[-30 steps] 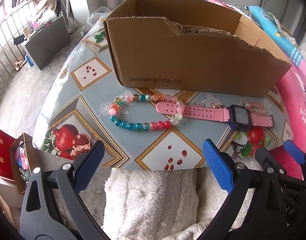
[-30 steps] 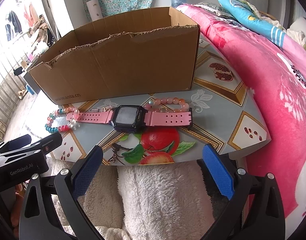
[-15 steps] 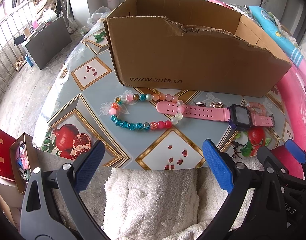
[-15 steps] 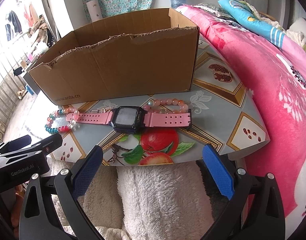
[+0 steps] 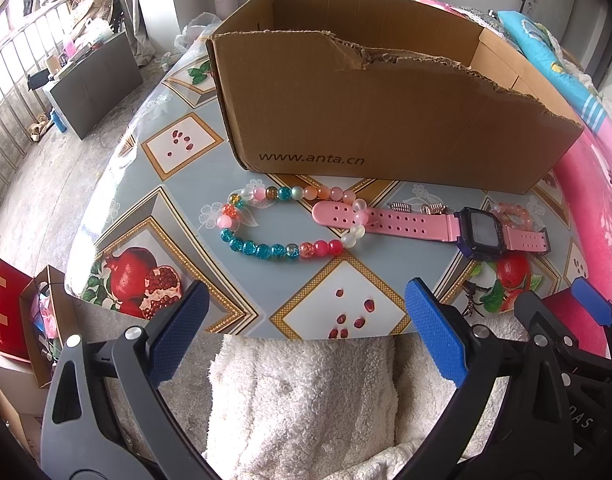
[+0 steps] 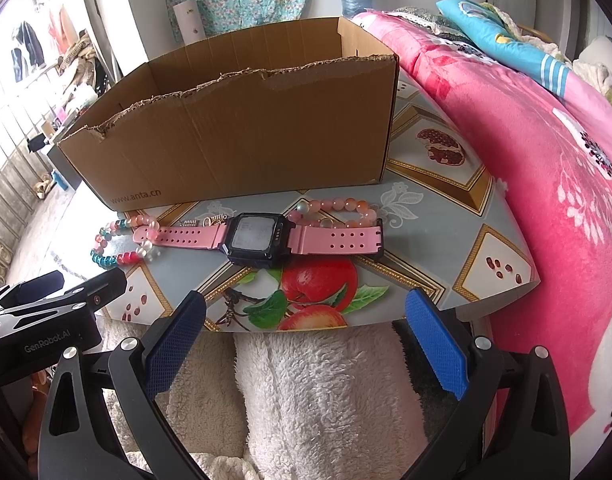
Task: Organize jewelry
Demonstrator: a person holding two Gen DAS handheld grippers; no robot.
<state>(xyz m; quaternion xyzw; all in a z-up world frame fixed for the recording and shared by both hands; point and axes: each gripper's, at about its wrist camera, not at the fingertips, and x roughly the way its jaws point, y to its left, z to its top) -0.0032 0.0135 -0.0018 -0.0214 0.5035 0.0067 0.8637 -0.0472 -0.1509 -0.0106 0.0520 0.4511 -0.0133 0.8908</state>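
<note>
Print on the cardboard box [image 5: 386, 120] reads "www.anta.cn". Before it on the bench [image 5: 166, 200] lie a beaded bracelet [image 5: 282, 222] and pink watch [image 6: 258, 236]. Left claw [image 5: 306, 334] and right claw [image 6: 306, 336] both spread, empty, the left's body marked "GenRobot.AI".

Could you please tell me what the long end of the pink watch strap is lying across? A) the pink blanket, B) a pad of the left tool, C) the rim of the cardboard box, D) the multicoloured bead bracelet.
D: the watch strap overlaps the right end of the multicoloured bead bracelet on the table, in front of the cardboard box and apart from it.
</note>
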